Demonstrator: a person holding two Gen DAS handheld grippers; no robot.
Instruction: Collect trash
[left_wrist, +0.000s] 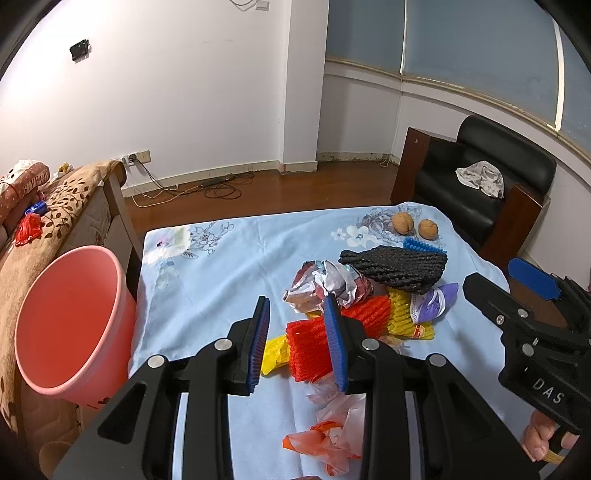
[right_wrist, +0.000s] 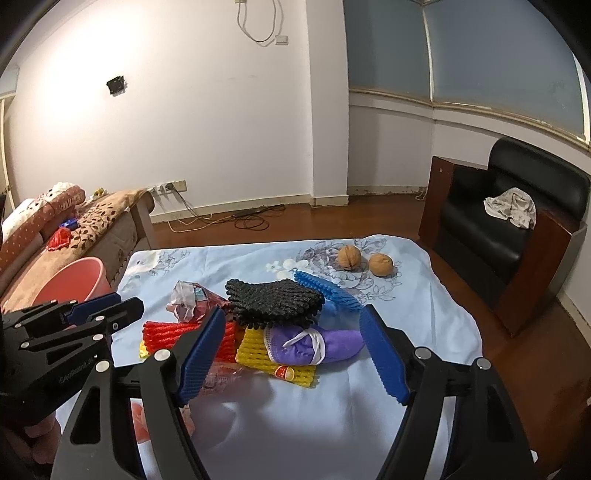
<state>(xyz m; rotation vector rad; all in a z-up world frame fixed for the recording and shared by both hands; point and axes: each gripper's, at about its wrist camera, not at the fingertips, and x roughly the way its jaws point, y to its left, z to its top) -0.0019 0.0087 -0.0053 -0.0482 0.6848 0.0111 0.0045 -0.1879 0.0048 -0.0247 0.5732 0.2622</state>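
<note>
On the tabletop (left_wrist: 221, 266) lies a trash pile (right_wrist: 266, 325) of foam nets, crumpled paper and a purple mask, with the pink bin (left_wrist: 70, 325) off its left edge, while the left tongs (left_wrist: 299, 343) hang half open and empty over the pile and the right tongs (right_wrist: 291, 354) stand wide open, gripping nothing.

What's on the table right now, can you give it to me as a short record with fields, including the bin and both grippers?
surface: table with light blue floral cloth
trash pile: crumpled wrapper, red foam net, yellow foam net, black foam net, blue foam net, purple mask
near edge: orange plastic bag
far corner: two walnuts, apart from the pile
bin: pink bucket, beside the table on its left, upright
left gripper: open, nothing held
right gripper: open, nothing held
</note>
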